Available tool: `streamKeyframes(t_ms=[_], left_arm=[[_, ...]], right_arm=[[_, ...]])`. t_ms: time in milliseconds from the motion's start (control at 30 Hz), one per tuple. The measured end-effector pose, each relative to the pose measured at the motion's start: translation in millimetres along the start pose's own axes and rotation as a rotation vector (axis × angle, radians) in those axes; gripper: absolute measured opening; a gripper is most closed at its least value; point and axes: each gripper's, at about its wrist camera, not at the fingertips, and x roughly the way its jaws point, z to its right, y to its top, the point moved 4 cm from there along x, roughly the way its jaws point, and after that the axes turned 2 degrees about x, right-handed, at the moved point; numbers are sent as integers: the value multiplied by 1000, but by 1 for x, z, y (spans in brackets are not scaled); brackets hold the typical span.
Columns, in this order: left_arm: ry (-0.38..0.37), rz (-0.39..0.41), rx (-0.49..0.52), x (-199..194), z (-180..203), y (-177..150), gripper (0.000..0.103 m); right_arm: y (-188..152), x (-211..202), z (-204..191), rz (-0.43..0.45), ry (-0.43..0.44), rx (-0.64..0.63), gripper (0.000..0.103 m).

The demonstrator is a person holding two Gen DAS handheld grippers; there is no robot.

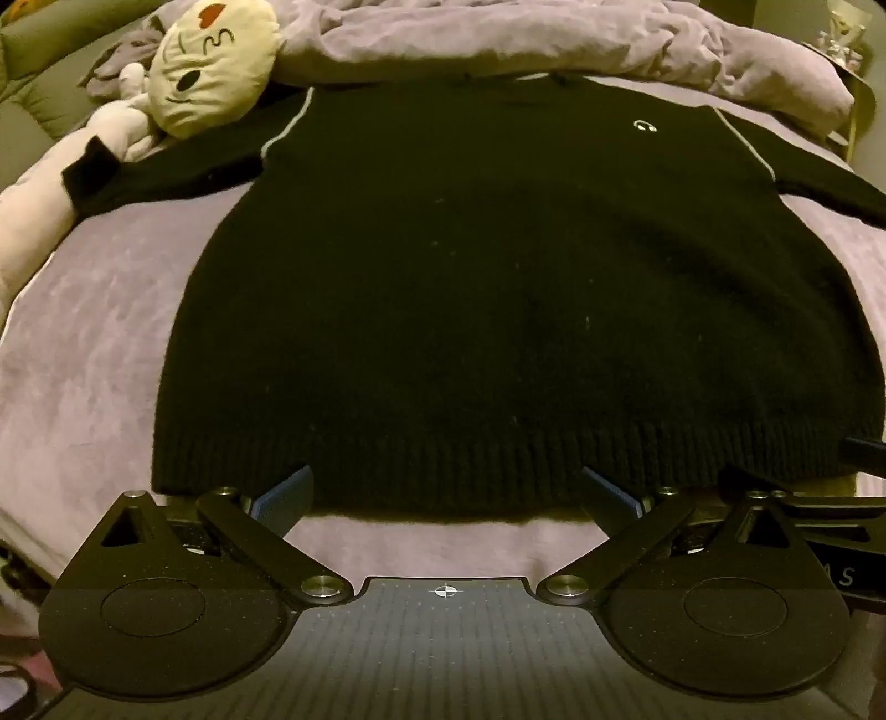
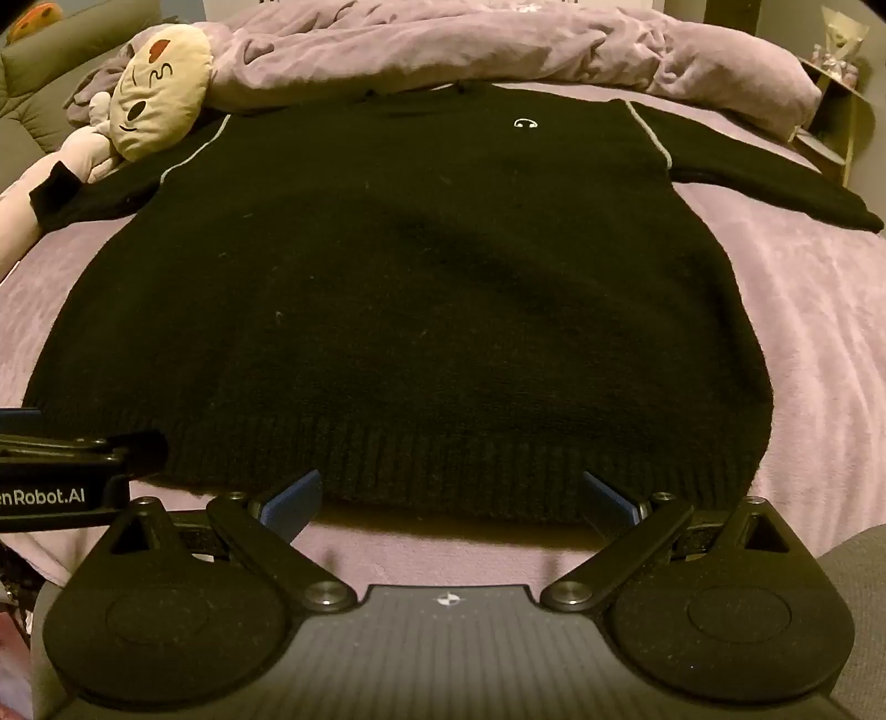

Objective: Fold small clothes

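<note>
A black knitted sweater point(image 1: 470, 288) lies flat and face up on a lilac bed cover point(image 1: 94, 332), both sleeves spread out, ribbed hem nearest me. It has thin pale piping at the shoulders and a small white logo point(image 1: 644, 125) on the chest. My left gripper point(image 1: 446, 490) stands open just above the hem, blue pads wide apart, nothing between them. In the right wrist view the same sweater point(image 2: 421, 288) fills the frame, and my right gripper point(image 2: 451, 495) is open over the hem's middle right part. The left gripper's body point(image 2: 61, 476) shows at that view's left edge.
A cream cat-face plush point(image 1: 213, 63) with a long pale body point(image 1: 39, 199) lies at the far left, touching the left sleeve cuff. A rumpled lilac duvet point(image 1: 526, 39) is heaped behind the collar. A small shelf point(image 2: 836, 94) stands at the far right.
</note>
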Motion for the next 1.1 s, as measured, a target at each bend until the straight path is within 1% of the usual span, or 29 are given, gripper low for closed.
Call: streamKeyframes(t_ms=[1100], left_arm=[[0, -16, -19, 4, -6, -2, 103]], right_arm=[[-1, 4, -2, -5, 20, -5, 99]])
